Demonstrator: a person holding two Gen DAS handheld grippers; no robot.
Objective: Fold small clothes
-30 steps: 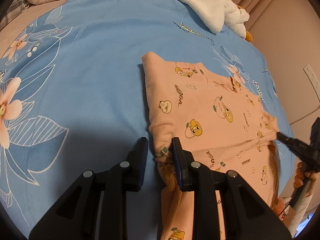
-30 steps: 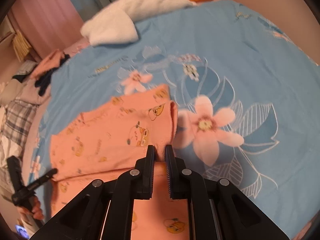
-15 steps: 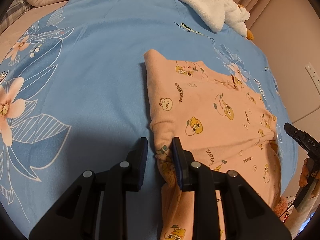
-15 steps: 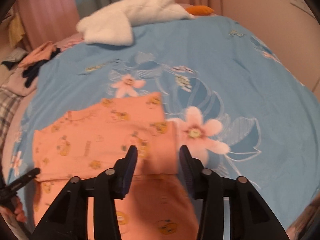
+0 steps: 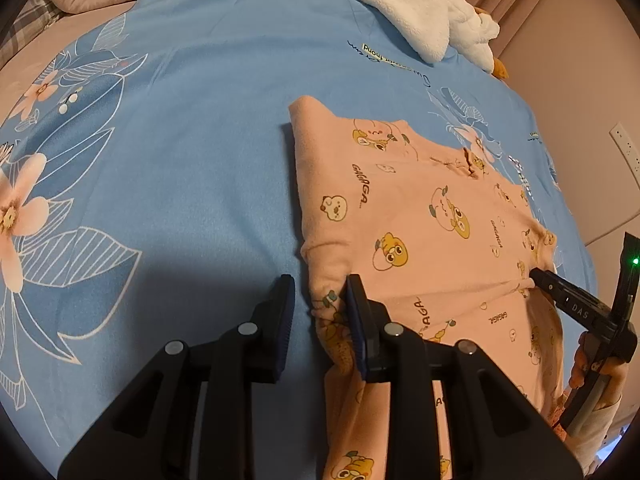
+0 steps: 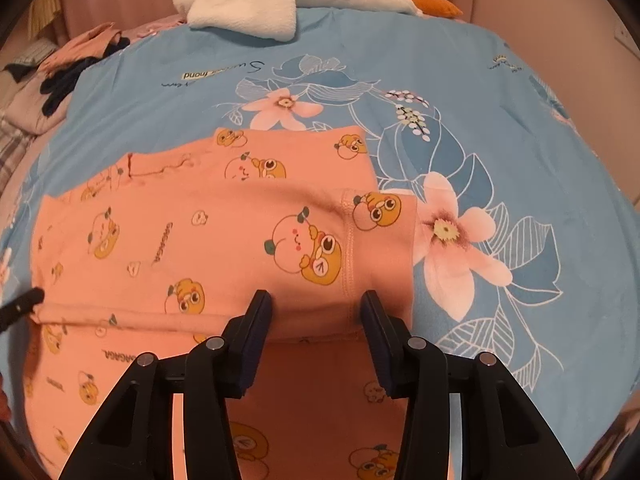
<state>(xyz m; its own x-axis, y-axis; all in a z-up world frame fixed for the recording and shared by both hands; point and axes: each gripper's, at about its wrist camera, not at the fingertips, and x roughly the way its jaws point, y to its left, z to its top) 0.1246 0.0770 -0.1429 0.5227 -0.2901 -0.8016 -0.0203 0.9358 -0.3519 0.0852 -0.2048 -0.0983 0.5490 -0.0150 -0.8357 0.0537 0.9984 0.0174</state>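
The left claw (image 5: 320,300) is spread apart, with a bunched corner of the pink shirt (image 5: 416,216) between its fingers. The right claw (image 6: 316,308) is spread wide too, its fingers resting on the folded shirt's edge. The shirt lies flat on the blue bed cover (image 5: 200,120), well apart from a white plush toy (image 5: 416,8).
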